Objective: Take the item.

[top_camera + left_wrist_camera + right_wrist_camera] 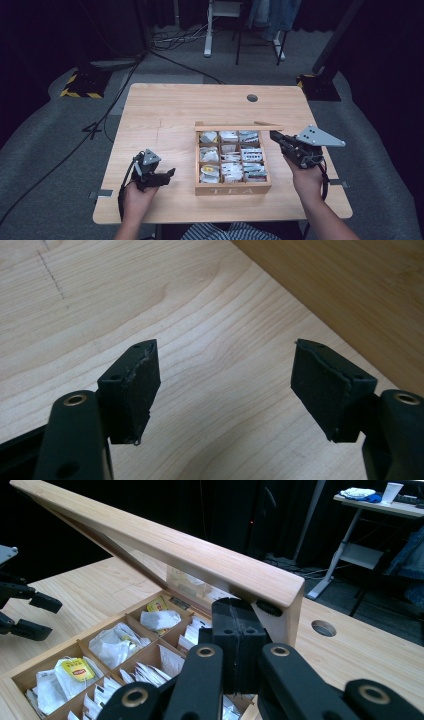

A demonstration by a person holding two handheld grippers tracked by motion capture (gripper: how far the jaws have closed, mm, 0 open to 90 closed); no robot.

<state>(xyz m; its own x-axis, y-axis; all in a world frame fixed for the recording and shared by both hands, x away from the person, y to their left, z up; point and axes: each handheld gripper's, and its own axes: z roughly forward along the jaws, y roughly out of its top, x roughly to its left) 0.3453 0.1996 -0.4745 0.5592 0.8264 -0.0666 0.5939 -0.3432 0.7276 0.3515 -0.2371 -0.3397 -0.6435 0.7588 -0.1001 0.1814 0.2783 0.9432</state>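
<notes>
At the near edge of the wooden table (pixel 165 107), a person's two hands each hold a gripper. The left gripper (pixel 167 175) sits at about eight o'clock from the table's middle, just above the bare wood and a short way to the nine o'clock side of the tea box (pixel 232 189). Its jaws stand spread apart with nothing between them; in its own view the two black pads (pixel 137 385) frame only table grain, with the box's side wall crossing the upper right corner.

The wooden tea box, marked TEA on its front, lies just right of the table's centre. Its nine compartments hold tea bags (pixel 210 172), some white, some with yellow labels.

At about three o'clock from the box, the right gripper (pixel 276 136) has its jaws pressed together, tips up against the corner of the raised lid (pixel 165 545). The lid stands tilted open over the back row of compartments. Whether the pads pinch the lid's edge or merely prop it from below is hard to tell.

Beyond the table lie grey floor, cables and stand bases.
</notes>
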